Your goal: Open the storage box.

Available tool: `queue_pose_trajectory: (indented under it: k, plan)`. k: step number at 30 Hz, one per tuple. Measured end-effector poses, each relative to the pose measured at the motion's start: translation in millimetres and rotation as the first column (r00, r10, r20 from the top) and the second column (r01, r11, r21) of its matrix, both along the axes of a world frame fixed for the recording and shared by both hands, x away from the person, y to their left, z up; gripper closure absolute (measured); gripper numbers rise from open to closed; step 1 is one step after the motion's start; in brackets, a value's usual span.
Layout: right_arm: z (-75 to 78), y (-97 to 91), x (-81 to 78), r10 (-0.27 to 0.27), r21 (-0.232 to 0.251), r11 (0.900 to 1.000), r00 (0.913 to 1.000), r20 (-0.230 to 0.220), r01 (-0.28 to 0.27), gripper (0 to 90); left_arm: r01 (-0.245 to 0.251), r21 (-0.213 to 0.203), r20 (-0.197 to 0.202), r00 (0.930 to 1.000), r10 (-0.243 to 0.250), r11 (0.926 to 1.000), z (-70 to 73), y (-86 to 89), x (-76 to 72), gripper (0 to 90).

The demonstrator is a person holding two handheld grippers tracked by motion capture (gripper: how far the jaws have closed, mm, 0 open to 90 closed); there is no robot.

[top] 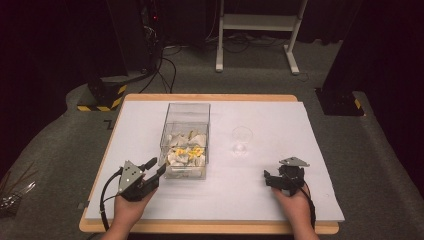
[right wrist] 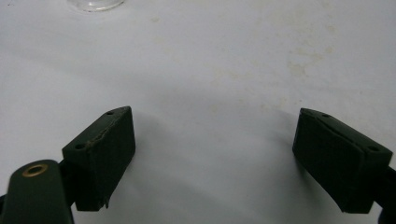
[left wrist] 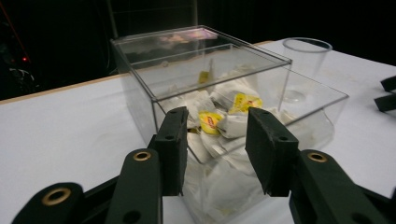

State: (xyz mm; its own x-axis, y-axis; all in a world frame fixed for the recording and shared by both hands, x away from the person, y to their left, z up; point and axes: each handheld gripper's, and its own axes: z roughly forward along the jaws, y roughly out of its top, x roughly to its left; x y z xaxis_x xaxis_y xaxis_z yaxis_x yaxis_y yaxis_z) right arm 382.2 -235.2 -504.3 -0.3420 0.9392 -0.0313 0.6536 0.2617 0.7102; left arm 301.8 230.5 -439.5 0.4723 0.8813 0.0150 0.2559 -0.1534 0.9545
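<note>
A clear, square-sided plastic box (top: 186, 142) stands left of centre on the white table cover (top: 260, 190), filled in its lower part with white paper sachets (left wrist: 224, 123), several with yellow labels; a clear, empty plastic cup (top: 242, 140) stands to its right, well apart from it. The left gripper (top: 154, 167) hangs just at the box's near left corner, jaws partly open with that corner seen between them and nothing held. The right gripper (top: 272, 178) rests near the table's near right side, its jaws wide apart over bare cover.
</note>
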Motion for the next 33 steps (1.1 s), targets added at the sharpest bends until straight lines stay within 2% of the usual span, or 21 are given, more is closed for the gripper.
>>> queue_pose_trajectory:
  k: [9,16,23,33]
  plan:
    - [0.0,-0.2,0.0,0.001,0.000,1.0000,1.0000,0.001,-0.001,13.2,-0.042,-0.012,-0.073,0.9965,0.041,0.9990,-6.4,-2.7,30.6,64.0]
    - [0.0,-0.3,0.0,0.000,0.002,1.0000,1.0000,-0.001,0.000,13.2,-0.067,-0.026,-0.105,0.9924,0.064,0.9974,-16.9,-2.8,40.5,66.7]
    - [-0.1,-0.2,0.1,0.001,0.000,1.0000,1.0000,0.002,-0.001,13.2,-0.063,-0.048,-0.104,0.9929,0.058,0.9969,-19.2,-2.4,42.0,70.1]
    - [-0.1,-0.2,0.0,-0.001,0.002,1.0000,1.0000,0.001,0.001,13.2,-0.059,-0.042,-0.108,0.9927,0.054,0.9974,-19.0,-1.8,33.5,71.6]
